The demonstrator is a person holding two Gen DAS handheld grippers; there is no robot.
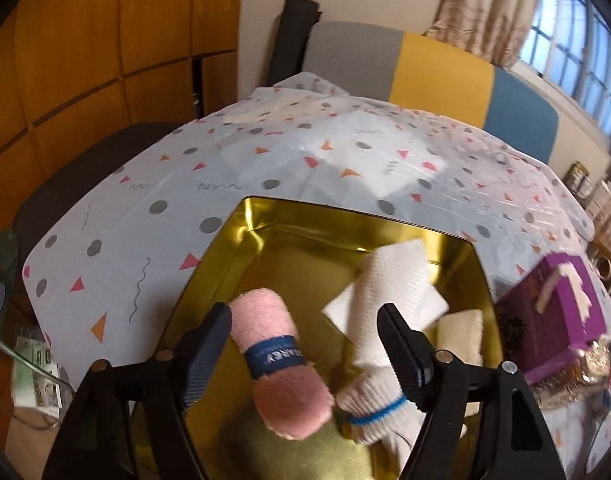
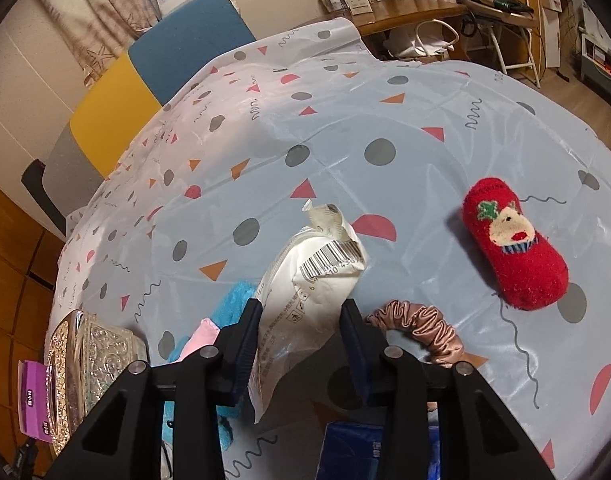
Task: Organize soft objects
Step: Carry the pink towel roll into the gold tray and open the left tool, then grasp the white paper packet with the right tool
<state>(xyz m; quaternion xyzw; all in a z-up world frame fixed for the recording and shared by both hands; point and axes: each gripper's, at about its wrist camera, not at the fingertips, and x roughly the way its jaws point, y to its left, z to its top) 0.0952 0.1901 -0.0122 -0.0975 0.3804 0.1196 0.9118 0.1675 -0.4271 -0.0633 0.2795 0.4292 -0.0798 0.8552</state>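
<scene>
In the left wrist view my left gripper point(image 1: 305, 344) is open over a gold tin point(image 1: 265, 236). A rolled pink sock with a blue band point(image 1: 277, 364) lies between the fingers, touching neither. White folded cloths point(image 1: 393, 292), a white glove with a blue cuff point(image 1: 373, 404) and a cream cloth point(image 1: 461, 332) lie in the tin. In the right wrist view my right gripper point(image 2: 301, 344) is open around a white plastic packet with a barcode point(image 2: 309, 292). A red reindeer sock point(image 2: 513, 240) and a pink satin scrunchie point(image 2: 421, 328) lie to the right.
A purple box point(image 1: 553, 304) stands right of the tin. In the right wrist view a silver ornate box point(image 2: 93, 364), blue and pink cloths point(image 2: 225, 312) and a dark blue pack point(image 2: 357, 452) lie near the front. A multicoloured chair point(image 2: 145, 84) stands behind the table.
</scene>
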